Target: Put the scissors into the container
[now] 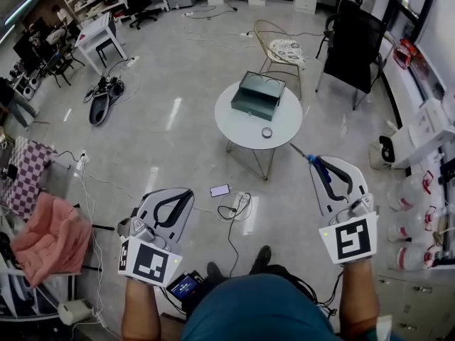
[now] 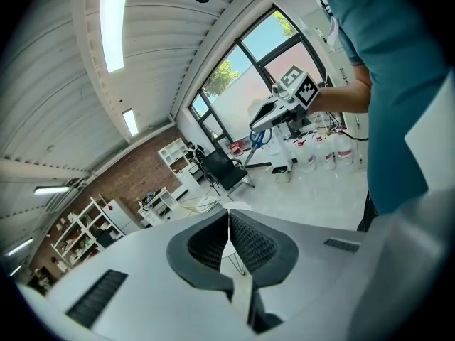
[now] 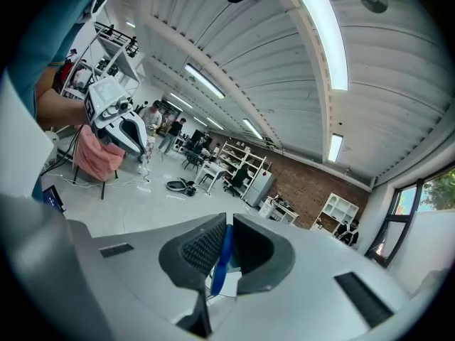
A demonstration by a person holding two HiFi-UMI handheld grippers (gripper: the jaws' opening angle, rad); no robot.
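A dark green open container (image 1: 257,94) stands on a small round white table (image 1: 238,123) ahead of me. My right gripper (image 1: 319,164) is held low at the right, off the table's near right edge, shut on scissors (image 1: 315,163) with a blue handle. Their metal tip points toward the table. In the right gripper view the blue handle (image 3: 225,251) is pinched between the pads. My left gripper (image 1: 182,192) hangs at the lower left over the floor. Its jaws are shut with nothing between them (image 2: 229,222).
A small round object (image 1: 266,133) sits at the table's near edge. On the floor lie a phone (image 1: 220,190), a power strip and cables (image 1: 238,204). A gold wire chair (image 1: 281,48) and a black chair (image 1: 355,45) stand behind the table. Pink cloth (image 1: 50,236) lies at the left.
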